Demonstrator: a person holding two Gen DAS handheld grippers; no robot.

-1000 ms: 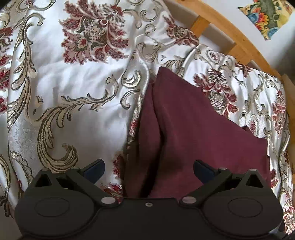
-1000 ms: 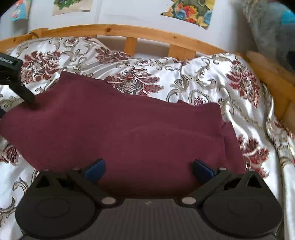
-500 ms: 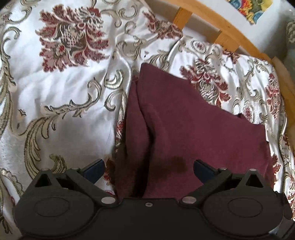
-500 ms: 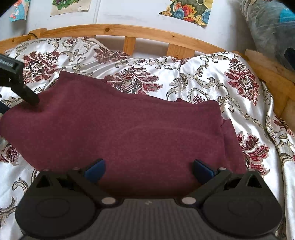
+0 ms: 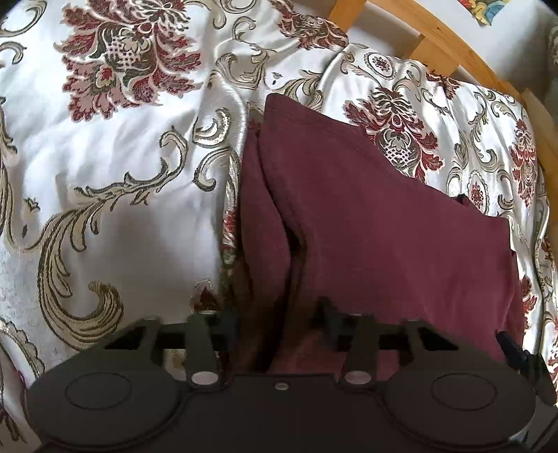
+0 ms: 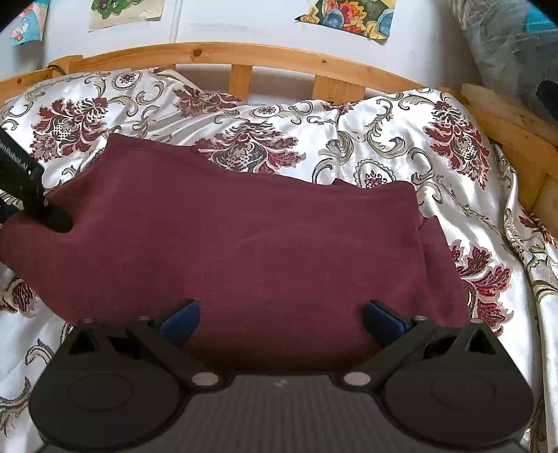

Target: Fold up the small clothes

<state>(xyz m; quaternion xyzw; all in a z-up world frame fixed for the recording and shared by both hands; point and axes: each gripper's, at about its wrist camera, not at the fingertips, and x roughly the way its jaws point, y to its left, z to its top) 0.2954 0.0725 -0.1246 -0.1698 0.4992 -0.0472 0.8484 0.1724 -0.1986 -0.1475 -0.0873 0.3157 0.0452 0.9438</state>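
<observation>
Bedspread [image 6: 383, 146]: white satin, maroon and gold floral print, rumpled. Wooden bed rail [image 6: 244, 55] along far edge. Colourful pictures [image 6: 348, 15] on wall behind.

The left gripper [image 5: 279, 313] sits low, its fingers drawn in close together and pinched shut. The right gripper [image 6: 280, 315] hovers with its blue-tipped fingers [image 6: 179, 319] spread wide apart, gripping nothing.
</observation>
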